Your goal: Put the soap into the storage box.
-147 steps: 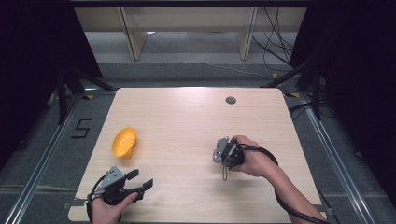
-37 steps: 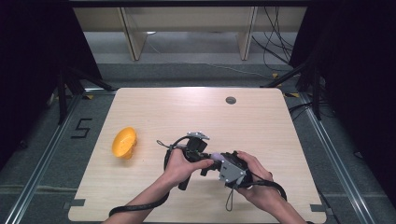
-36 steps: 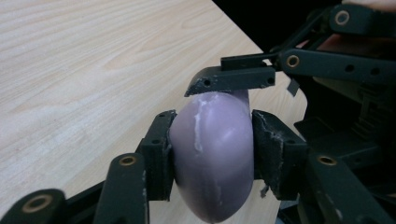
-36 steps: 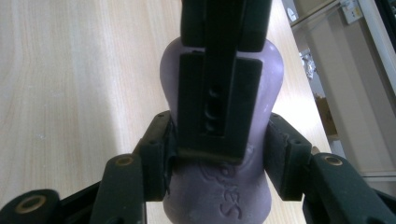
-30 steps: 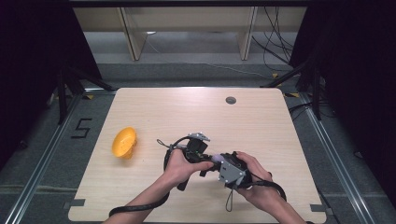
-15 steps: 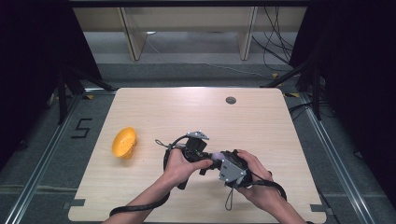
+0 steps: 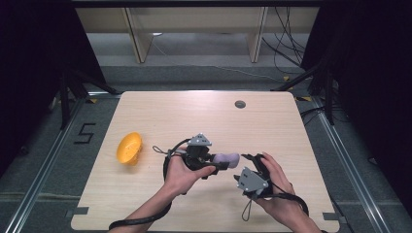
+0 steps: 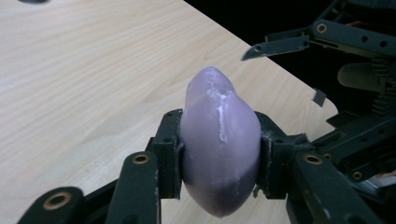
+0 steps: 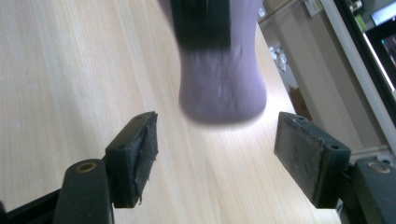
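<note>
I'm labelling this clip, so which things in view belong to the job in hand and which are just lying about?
In the job:
- purple object, clamped in the left gripper
- right gripper, jaws just opened, nothing between them

Lying about:
- orange bowl, on its side
- dark round spot in the table

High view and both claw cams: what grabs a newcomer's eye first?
The smooth pale-purple egg-shaped lump stands out, clamped in the left claw above the middle of the light wooden table. Facing it, the right claw has just been opening; its pads stand apart, clear of the lump's end. To the left, an orange plastic bowl lies tipped on its side.
</note>
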The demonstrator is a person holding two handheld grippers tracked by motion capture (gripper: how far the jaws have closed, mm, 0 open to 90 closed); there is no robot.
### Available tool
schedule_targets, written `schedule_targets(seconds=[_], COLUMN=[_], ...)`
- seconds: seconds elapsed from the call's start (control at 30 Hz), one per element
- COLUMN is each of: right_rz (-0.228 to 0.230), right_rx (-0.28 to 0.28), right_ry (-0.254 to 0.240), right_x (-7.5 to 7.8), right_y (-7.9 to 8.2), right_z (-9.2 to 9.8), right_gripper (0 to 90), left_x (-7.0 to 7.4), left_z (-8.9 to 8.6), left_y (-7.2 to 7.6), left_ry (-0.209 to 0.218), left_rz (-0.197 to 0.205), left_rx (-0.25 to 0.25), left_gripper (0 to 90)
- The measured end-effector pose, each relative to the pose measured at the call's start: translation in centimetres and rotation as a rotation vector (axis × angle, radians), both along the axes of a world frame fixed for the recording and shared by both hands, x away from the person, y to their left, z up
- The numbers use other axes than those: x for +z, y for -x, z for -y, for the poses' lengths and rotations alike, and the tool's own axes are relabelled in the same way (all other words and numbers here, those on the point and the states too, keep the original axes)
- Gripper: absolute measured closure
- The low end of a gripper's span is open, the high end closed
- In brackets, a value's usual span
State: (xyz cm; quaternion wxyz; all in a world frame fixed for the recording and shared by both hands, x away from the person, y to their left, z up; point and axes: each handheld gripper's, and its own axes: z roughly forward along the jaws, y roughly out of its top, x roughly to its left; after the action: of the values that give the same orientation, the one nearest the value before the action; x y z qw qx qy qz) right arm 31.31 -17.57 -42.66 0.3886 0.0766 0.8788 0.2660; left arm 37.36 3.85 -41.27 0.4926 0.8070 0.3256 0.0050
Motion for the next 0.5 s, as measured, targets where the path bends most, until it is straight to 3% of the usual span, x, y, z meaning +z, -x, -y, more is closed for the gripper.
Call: schedule_targets(seconds=[0.1,0.2,0.5], right_rz=[-0.011,-0.037,-0.051], right_rx=[-0.046,-0.06,-0.095], right_ry=[-0.013,-0.037,-0.065], right_x=[-0.3,-0.5,-0.7], right_y=[0.4,0.7,0.7], right_z=[1.0,1.8,3.5], right_gripper=[30.9,30.8,30.9], left_x=[0.2,0.2,-0.2], left_z=[-0.6,-1.2,-3.2], left_y=[0.3,0.6,1.5], left_ry=[-0.002,0.0,-0.03], left_rz=[0.02,0.053,0.114], left_rx=[0.02,0.012,0.086], left_gripper=[58.7,58.6,58.7])
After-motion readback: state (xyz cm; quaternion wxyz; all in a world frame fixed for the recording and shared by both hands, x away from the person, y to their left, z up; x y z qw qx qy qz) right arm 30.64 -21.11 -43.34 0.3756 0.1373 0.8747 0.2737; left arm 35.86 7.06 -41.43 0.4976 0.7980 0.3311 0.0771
